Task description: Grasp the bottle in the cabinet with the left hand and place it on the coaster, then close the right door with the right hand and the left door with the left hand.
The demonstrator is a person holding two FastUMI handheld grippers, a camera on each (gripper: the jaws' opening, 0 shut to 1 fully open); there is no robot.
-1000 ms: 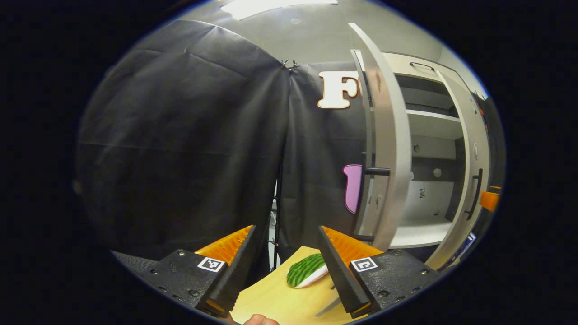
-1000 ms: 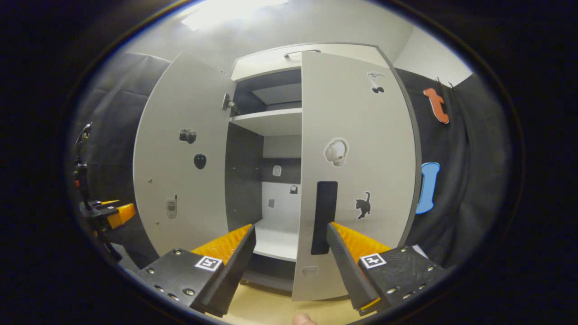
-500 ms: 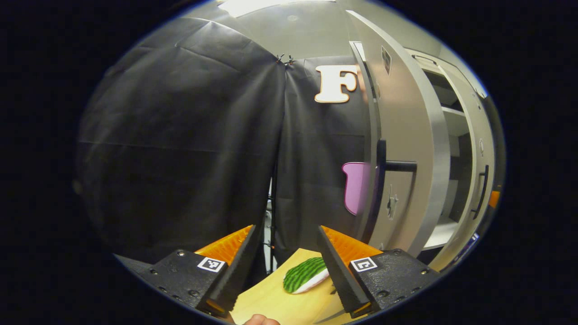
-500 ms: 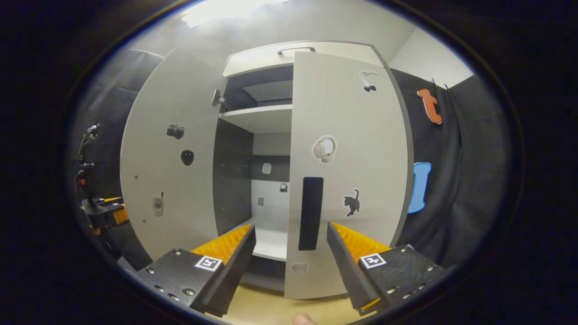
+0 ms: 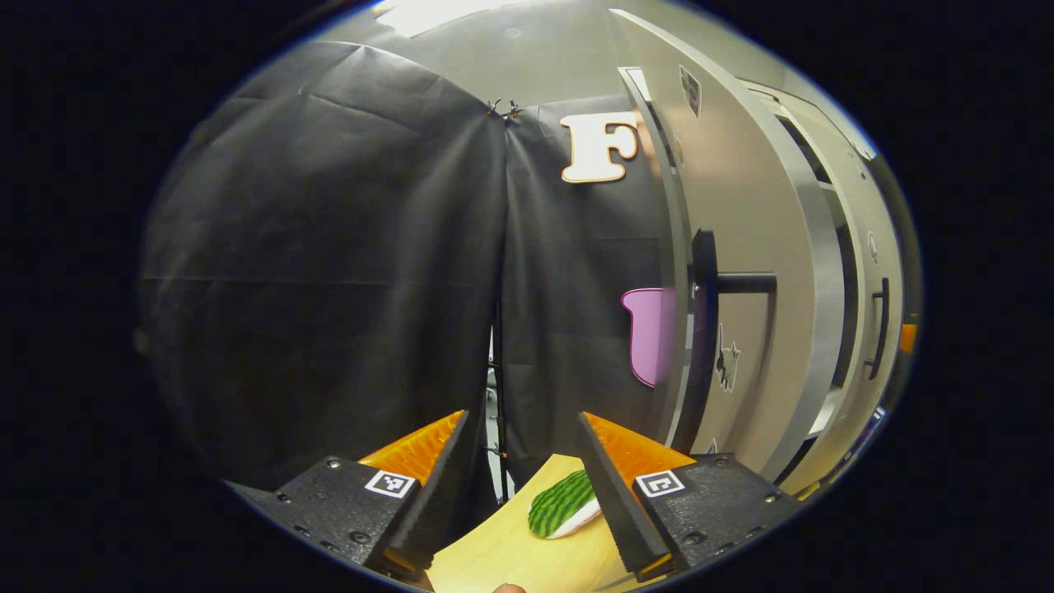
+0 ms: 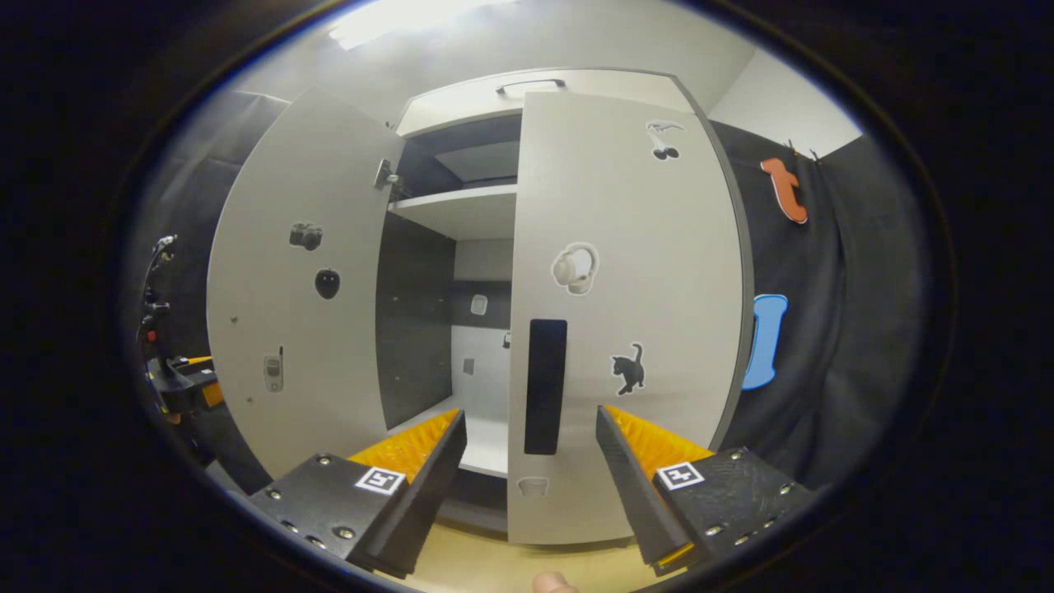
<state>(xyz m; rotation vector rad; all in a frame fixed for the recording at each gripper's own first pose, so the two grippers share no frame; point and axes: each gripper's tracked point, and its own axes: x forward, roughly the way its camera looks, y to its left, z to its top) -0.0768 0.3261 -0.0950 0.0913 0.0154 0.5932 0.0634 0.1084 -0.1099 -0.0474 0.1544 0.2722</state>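
Observation:
My left gripper (image 5: 520,422) is open with nothing between its fingers, held over a wooden table (image 5: 502,552). A green-striped, watermelon-patterned coaster (image 5: 561,504) lies on that table just beyond its right finger. To the right stands the cabinet's left door (image 5: 745,247), open, with a black handle (image 5: 729,284). My right gripper (image 6: 529,414) is open and faces the right door (image 6: 634,272). That door's black handle (image 6: 545,385) shows just above the gap between its fingers. I cannot tell whether a finger touches the door. The left door (image 6: 288,313) stands wide open.
Between the doors I see a white shelf (image 6: 461,212) and the cabinet floor (image 6: 486,441). The left gripper (image 6: 185,383) shows at the far left, beside the left door. Black cloth hangs on both sides of the cabinet.
The right door has swung further toward the cabinet, and the gap between the doors has narrowed. The left gripper view has shifted, so more of the left door's front face shows.

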